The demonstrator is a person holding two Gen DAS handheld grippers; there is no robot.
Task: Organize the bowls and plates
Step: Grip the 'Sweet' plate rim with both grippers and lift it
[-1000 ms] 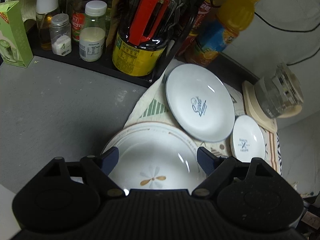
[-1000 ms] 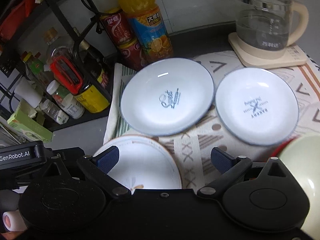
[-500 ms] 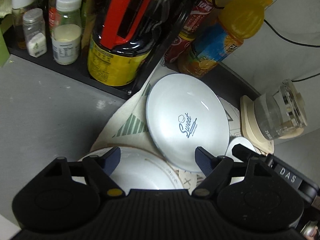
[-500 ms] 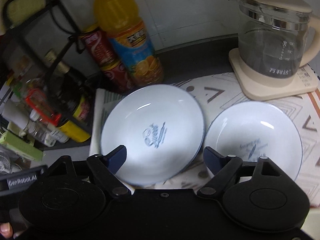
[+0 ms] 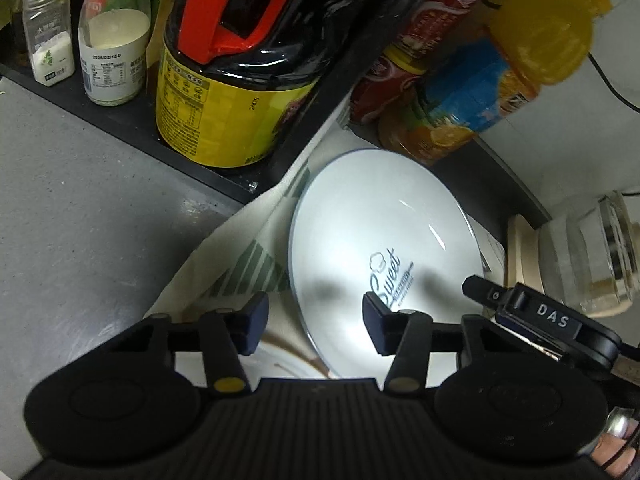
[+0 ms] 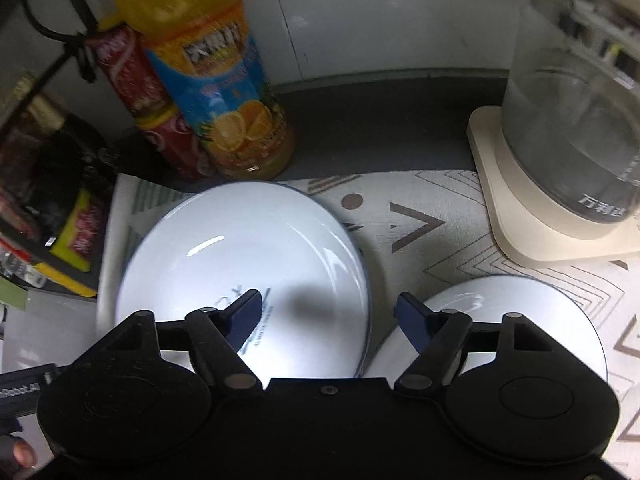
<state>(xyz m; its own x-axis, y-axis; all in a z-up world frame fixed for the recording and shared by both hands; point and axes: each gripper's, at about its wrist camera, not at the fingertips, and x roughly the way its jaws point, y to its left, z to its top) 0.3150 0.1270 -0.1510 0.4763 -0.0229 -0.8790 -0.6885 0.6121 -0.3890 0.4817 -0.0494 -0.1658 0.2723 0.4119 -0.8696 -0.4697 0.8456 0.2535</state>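
Observation:
A white plate with blue "Sweet" lettering (image 5: 380,240) (image 6: 248,248) lies on a patterned cloth (image 6: 420,216). My left gripper (image 5: 315,320) is open and low over the plate's near left rim, one finger over the cloth and the other over the plate. My right gripper (image 6: 328,312) is open as well and straddles the plate's right rim. A smaller white plate (image 6: 520,308) lies just right of it. A brown-lined plate rim (image 5: 280,364) shows under the left gripper. Nothing is held.
A black rack (image 5: 120,96) with a big soy sauce jug (image 5: 236,80) and jars stands at the left. An orange juice bottle (image 6: 224,100) and red cans (image 6: 136,76) stand behind the plates. A glass kettle (image 6: 572,120) is at back right.
Both grippers have moved forward and down to the "Sweet" plate, which now fills both views. The left jaws stand narrower. The flower plate has slid almost out of sight.

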